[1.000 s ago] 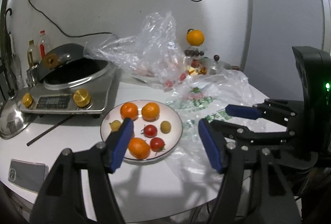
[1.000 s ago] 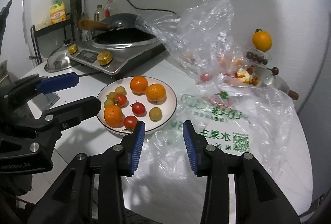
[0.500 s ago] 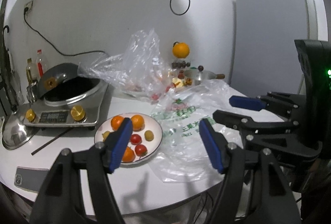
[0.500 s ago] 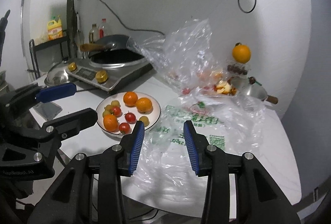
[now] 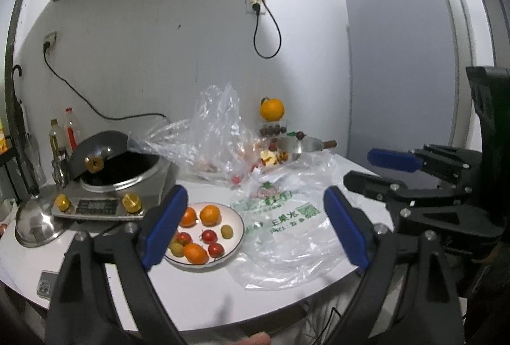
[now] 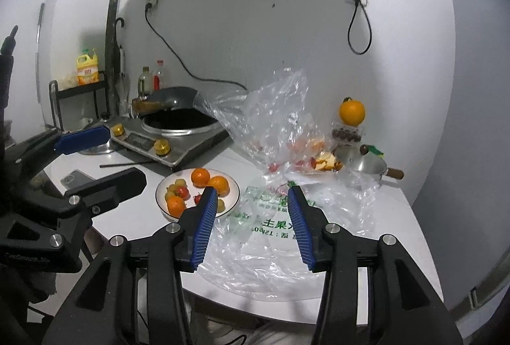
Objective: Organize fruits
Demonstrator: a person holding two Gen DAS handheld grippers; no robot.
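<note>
Both my tongs, left and right, have just been opening, empty; the plate lies ahead-left, so I'd withdraw clear of the bag.

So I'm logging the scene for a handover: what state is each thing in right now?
left claw: open, empty, jaws just widened
right claw: open, empty, jaws just widened
plate: loaded with fruit
printed plastic bag: flat, empty-looking
wok lid: tilted, wok uncovered
hanging cord: plugged into the wall socket

White wall with sockets and dangling black cable, grey door, white table
</note>
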